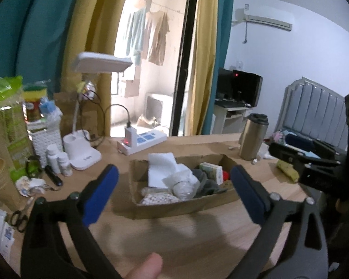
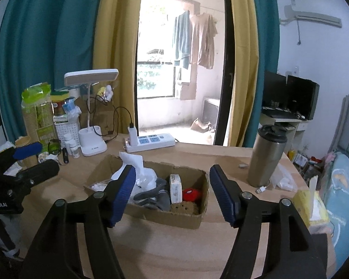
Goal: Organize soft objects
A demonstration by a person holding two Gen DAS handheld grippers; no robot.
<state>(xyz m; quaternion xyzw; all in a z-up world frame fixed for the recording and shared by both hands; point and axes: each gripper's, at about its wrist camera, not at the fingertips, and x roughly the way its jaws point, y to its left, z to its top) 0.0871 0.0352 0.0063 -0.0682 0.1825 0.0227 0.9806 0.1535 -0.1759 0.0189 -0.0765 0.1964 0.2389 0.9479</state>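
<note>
We see 1 cardboard box (image 2: 199, 218) at the centre of both views on the desk (image 2: 174, 251), and much of its load is hard to read: a grey cloth (image 2: 159, 197), a red soft thing (image 2: 192, 194) half hidden behind a small white carton (image 2: 175, 188), a brown knitted piece (image 2: 183, 208) at the front wall, and white plastic wrapping (image 2: 144, 179) partly covered by a blue pad. In the left wrist view the box contents blur together, and the red thing shows only as a sliver.

The left hand-held gripper (image 1: 174, 195) hangs low in its frame, aimed at the box, its 2 blue pads spread wide and holding nothing; a fingertip (image 1: 146, 267) shows at the bottom edge. The right hand-held gripper (image 2: 172, 193) is likewise spread wide and empty, its pads framing the box.

At the right edge of the left wrist view we see the other gripper cut off, with a yellow object (image 1: 287, 172) beside it that we cannot identify. 1 steel tumbler (image 2: 266, 155) stands right of the box, 1 power strip (image 2: 151, 141) behind it, and 1 desk lamp (image 2: 90, 107) at the left.
</note>
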